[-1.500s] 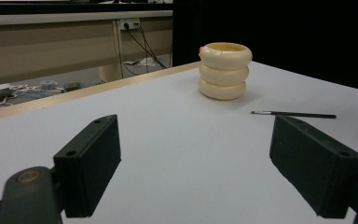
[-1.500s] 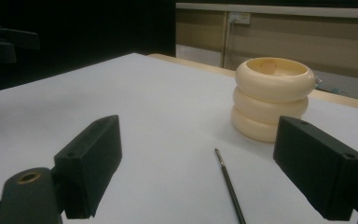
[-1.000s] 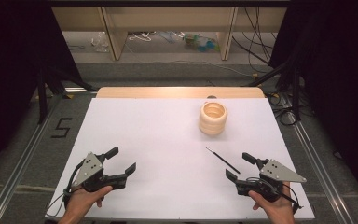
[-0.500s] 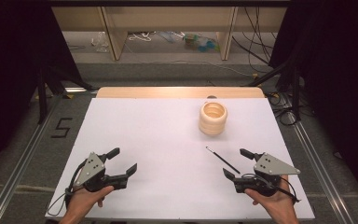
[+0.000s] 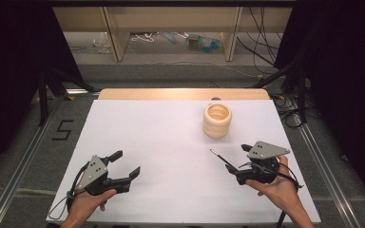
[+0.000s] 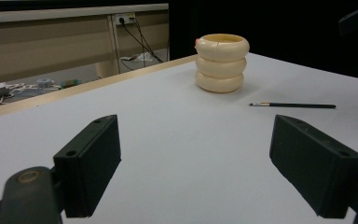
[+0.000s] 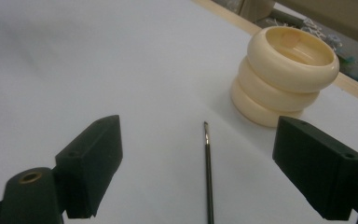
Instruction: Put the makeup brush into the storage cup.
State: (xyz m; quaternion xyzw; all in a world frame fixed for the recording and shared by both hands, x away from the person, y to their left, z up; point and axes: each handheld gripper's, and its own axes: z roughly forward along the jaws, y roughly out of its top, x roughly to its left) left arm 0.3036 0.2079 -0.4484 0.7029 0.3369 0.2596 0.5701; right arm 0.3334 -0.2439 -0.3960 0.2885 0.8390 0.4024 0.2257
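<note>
A cream holder [image 5: 217, 120] shaped like three stacked rings stands upright on the white table [image 5: 161, 137], right of centre; it is also seen as the holder [image 6: 222, 63] and the holder [image 7: 284, 81]. A thin black paintbrush [image 5: 220, 158] lies flat in front of it. My right gripper [image 5: 237, 158] is open, its jaws on either side of the brush's near end without touching it; in the right gripper view the paintbrush [image 7: 208, 172] runs between the jaws of my right gripper [image 7: 198, 172]. My left gripper [image 5: 126, 163] is open and empty near the front left; in the left gripper view my left gripper [image 6: 196, 172] faces the paintbrush [image 6: 293, 106] from well short of it.
A wooden strip [image 5: 180, 93] edges the table's far side, with shelving and cables on the floor beyond. Metal rails [image 5: 316, 156] run along both sides. A "5" marking [image 5: 62, 129] is on the floor at the left.
My right gripper has slid left and a little forward, so its open jaws now flank the brush's near end. The left gripper has stayed put.
</note>
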